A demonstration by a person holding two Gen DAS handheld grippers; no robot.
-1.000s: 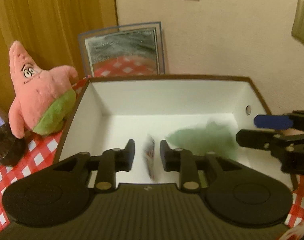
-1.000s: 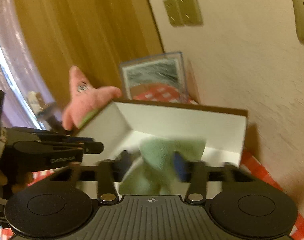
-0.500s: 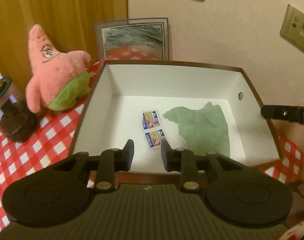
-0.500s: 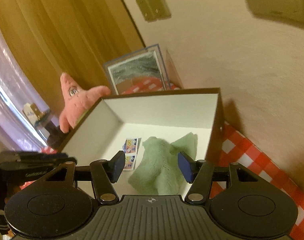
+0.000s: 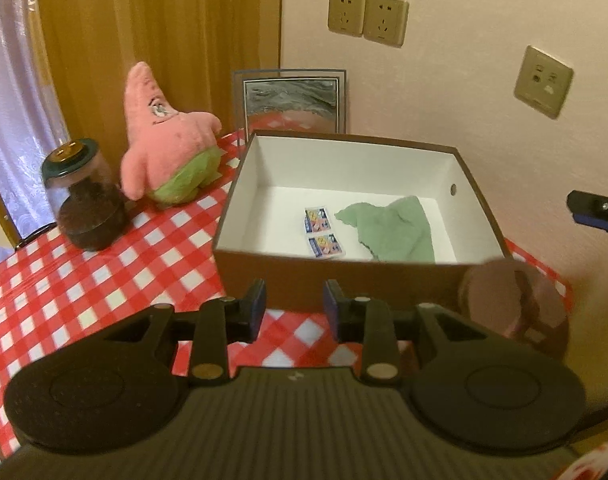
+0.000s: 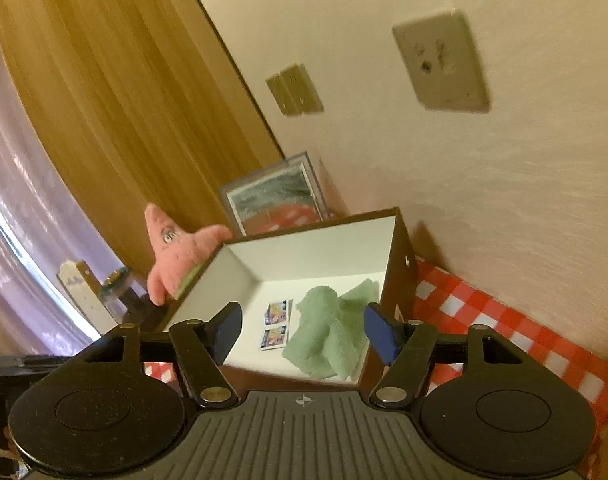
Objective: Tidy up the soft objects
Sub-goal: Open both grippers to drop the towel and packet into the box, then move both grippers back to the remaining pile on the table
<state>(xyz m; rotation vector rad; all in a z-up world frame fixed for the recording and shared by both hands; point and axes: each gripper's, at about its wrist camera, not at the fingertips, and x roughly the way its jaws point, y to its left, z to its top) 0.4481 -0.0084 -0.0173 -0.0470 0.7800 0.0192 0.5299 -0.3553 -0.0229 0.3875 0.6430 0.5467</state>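
Green cloth [image 5: 395, 234] lies in box [image 5: 343, 276], mid-frame, w/ two small packets [image 5: 323, 232]. Left gripper [image 5: 294, 304] fingers narrow, opening, empty; right gripper [image 6: 302, 330] fingers wide, opening, empty.

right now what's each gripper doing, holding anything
left gripper: open and opening, nothing between the jaws.
right gripper: open and opening wider, holding nothing; the green cloth lies in the box.

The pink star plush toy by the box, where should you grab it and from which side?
Probably the pink star plush toy is best pinched across its narrow pointed top, coming from above. It stands upright on the red checked tablecloth, and the belly looks wider. The brown cardboard box and the dark lidded jar crowd both sides.
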